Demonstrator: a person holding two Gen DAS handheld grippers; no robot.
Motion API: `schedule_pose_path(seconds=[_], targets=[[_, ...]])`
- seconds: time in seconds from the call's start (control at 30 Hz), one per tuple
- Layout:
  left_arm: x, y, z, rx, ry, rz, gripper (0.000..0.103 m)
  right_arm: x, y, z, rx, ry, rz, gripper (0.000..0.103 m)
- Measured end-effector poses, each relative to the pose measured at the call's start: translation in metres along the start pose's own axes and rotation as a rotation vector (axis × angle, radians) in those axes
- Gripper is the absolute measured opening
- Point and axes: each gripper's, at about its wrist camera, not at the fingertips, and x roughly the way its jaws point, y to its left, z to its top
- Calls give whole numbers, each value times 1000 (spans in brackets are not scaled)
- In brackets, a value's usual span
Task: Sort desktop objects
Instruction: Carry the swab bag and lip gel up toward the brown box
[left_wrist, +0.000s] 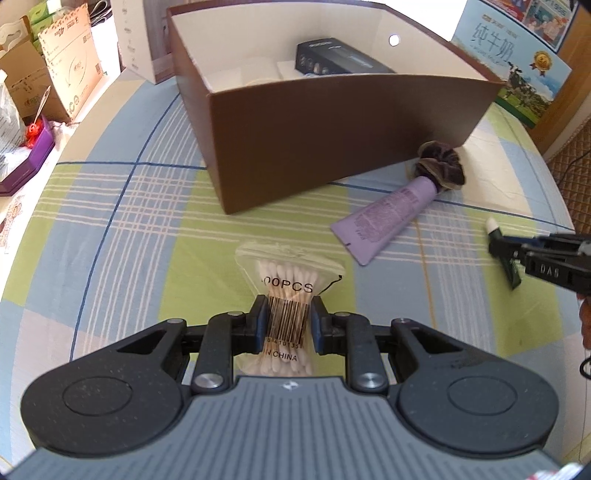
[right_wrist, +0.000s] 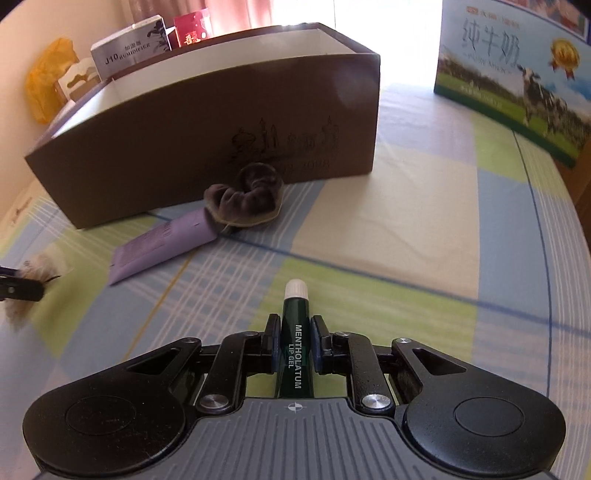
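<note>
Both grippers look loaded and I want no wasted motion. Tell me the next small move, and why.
Probably lift the left gripper, shut on the cotton swab bag, and carry it forward over the near wall of the brown box. The box is open-topped, already holds items, and stands straight ahead. The right gripper, shut on the lip gel tube, can follow.
</note>
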Motion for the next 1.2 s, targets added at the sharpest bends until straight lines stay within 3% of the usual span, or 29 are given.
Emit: schedule_pose_path(seconds=[0.27,0.7,0.93,1.2], targets=[[-27,-14,4,25,-59,-17,19,-36,7,3,40,-50,80,14],[-64,-22,32,58,-172,-16,19,-75,31,49,-3,-150,162,14],[-74,-20,60,74,-219,-9,19,-80,42,89,-36,-204,206,14],[-67,-13,118,86,-247,12,19,-67,52,152,-52,-243,251,14]])
